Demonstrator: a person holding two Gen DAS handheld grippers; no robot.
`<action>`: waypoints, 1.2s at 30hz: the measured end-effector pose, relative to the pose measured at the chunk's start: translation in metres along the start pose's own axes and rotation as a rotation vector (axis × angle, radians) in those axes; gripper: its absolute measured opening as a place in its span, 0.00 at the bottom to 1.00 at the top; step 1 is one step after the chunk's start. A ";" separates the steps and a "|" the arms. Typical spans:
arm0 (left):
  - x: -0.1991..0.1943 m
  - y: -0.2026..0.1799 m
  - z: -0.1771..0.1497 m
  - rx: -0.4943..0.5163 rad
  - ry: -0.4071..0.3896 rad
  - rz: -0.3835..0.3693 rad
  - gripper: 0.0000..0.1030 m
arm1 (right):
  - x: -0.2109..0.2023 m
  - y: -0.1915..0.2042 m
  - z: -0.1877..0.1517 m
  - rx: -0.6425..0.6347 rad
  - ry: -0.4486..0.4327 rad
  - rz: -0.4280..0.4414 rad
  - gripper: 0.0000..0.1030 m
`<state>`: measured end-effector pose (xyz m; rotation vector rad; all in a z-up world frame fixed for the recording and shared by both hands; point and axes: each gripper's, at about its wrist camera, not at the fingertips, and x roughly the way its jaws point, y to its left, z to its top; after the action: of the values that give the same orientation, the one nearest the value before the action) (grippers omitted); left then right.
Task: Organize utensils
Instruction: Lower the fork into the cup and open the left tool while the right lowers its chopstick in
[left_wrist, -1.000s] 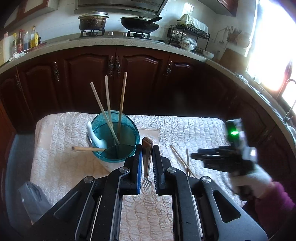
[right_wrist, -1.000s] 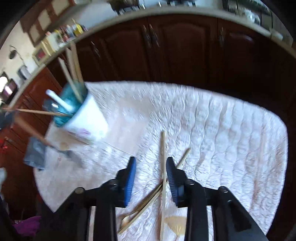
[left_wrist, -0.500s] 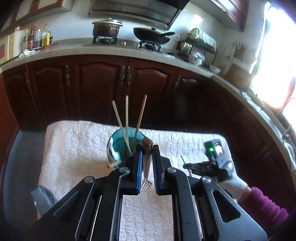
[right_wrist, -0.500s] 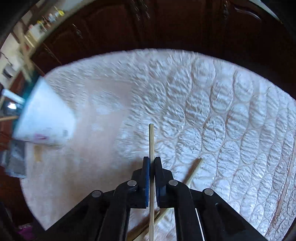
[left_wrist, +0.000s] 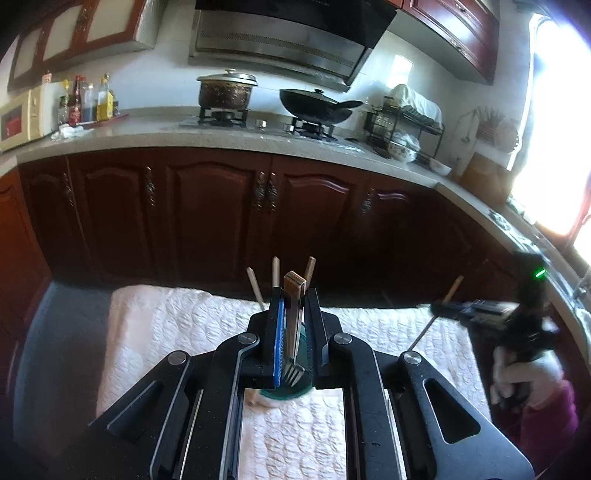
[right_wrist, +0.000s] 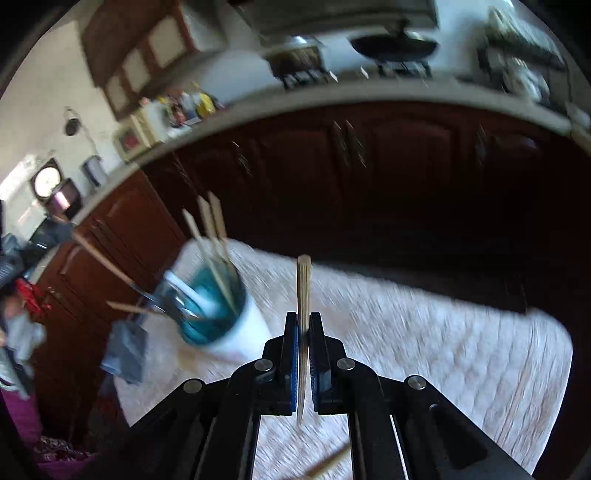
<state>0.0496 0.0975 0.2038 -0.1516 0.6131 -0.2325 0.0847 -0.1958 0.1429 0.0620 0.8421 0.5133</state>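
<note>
Quilted table cover (right_wrist: 424, 332) fills mid-frame; the teal holder (right_wrist: 214, 314), centre-left, is crowded with sticks. Right gripper (right_wrist: 303, 354) pinches one chopstick (right_wrist: 303, 295); left gripper (left_wrist: 293, 332) clamps a fork (left_wrist: 293, 325). Risk: either may snag on insertion, tipping the holder.

dark wood cabinets (left_wrist: 207, 214) under a pale counter (left_wrist: 147, 138), bright window (left_wrist: 554, 122).

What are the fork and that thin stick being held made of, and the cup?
The fork looks like shiny grey metal with a brown, wood-like handle. The stick looks like pale matte wood or bamboo. The cup seems plastic, teal inside and white outside, though blur leaves that open.
</note>
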 end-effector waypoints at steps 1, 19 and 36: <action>0.002 0.002 0.002 -0.001 -0.005 0.015 0.09 | -0.005 0.010 0.012 -0.022 -0.023 0.009 0.04; 0.079 0.025 0.000 -0.070 0.055 0.088 0.09 | 0.037 0.095 0.094 -0.185 -0.064 0.072 0.04; 0.109 0.039 -0.017 -0.099 0.146 0.108 0.10 | 0.146 0.086 0.055 -0.144 0.128 0.076 0.04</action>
<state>0.1326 0.1051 0.1215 -0.1975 0.7766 -0.1090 0.1699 -0.0459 0.0992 -0.0722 0.9281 0.6537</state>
